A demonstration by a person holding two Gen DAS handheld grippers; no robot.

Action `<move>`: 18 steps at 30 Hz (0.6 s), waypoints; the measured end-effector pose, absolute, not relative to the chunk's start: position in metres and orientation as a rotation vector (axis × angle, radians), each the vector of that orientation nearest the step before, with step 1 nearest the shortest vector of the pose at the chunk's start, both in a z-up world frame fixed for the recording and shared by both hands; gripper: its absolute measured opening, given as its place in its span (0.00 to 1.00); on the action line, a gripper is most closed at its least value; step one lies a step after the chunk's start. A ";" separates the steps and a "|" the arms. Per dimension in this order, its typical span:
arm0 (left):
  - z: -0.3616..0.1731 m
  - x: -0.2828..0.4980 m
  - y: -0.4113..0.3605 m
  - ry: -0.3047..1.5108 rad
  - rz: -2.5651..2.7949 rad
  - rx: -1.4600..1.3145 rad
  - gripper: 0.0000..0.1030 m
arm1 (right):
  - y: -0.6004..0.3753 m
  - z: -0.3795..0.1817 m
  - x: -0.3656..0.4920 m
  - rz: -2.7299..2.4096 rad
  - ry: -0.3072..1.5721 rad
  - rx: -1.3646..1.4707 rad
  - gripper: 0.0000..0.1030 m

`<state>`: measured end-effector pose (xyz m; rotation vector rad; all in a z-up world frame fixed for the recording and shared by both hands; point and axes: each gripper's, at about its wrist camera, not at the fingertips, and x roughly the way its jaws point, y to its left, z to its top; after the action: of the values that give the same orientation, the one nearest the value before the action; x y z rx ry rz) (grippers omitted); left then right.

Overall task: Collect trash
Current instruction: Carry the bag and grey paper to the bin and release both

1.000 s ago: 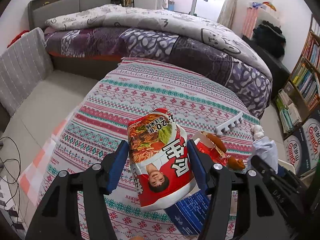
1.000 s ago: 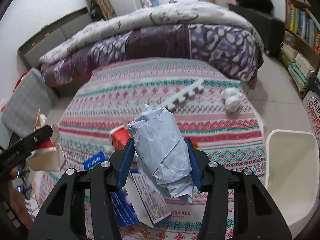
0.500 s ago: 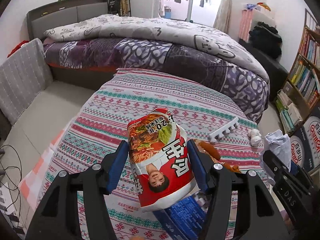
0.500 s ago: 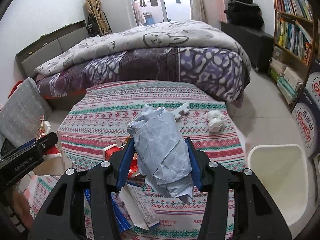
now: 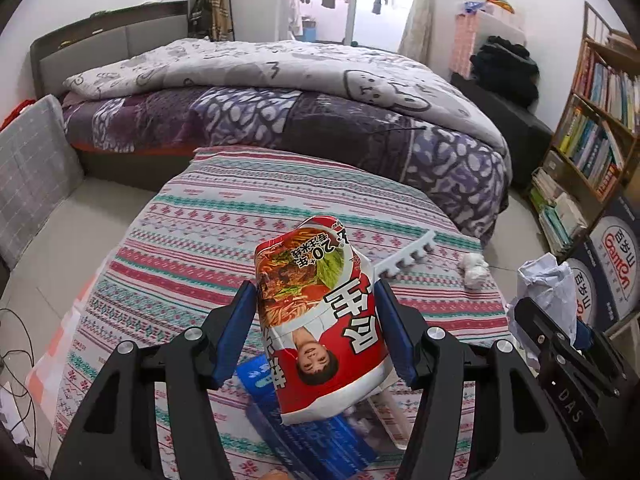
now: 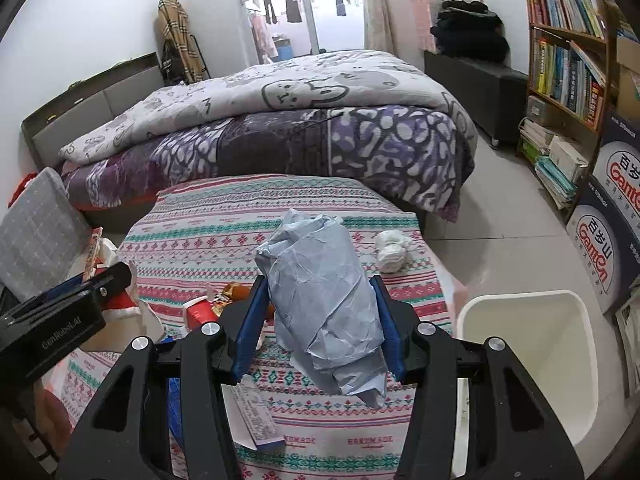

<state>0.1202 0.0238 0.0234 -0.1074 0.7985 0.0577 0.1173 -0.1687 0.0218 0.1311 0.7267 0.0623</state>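
My left gripper (image 5: 314, 332) is shut on a crushed red and white instant noodle cup (image 5: 320, 320), held above the patterned table cloth (image 5: 224, 232). My right gripper (image 6: 316, 330) is shut on a crumpled grey-blue paper wad (image 6: 324, 300), held above the table's right part, left of a white trash bin (image 6: 528, 360) on the floor. On the table lie a white tissue ball (image 6: 392, 250), a white comb-like rack (image 5: 408, 258), a blue box (image 5: 320, 436), a red wrapper (image 6: 200, 312) and a printed paper slip (image 6: 256, 420).
A bed with a purple and grey quilt (image 5: 280, 92) stands behind the table. A bookshelf (image 6: 568, 60) and stacked cartons (image 6: 608, 216) line the right wall. A grey cushion (image 5: 28, 172) leans at the left. Cables (image 5: 16, 360) lie on the floor at left.
Both grippers have risen and pulled back from the table with their trash still held. The right gripper has shifted toward the white bin, which shows more fully.
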 end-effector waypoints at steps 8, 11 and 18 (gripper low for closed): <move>0.025 0.121 -0.007 0.795 0.006 -0.085 0.58 | -0.192 0.025 0.112 0.020 0.718 0.139 0.47; 0.026 0.121 -0.017 0.793 -0.014 -0.080 0.58 | -0.203 0.026 0.110 -0.004 0.718 0.140 0.47; 0.026 0.120 -0.045 0.794 -0.061 -0.054 0.58 | -0.236 0.026 0.104 -0.068 0.725 0.164 0.47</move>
<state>0.1198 -0.0450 0.0259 -0.0541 0.7939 -0.0609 0.1036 -0.2360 0.0259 0.1645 0.7249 -0.0681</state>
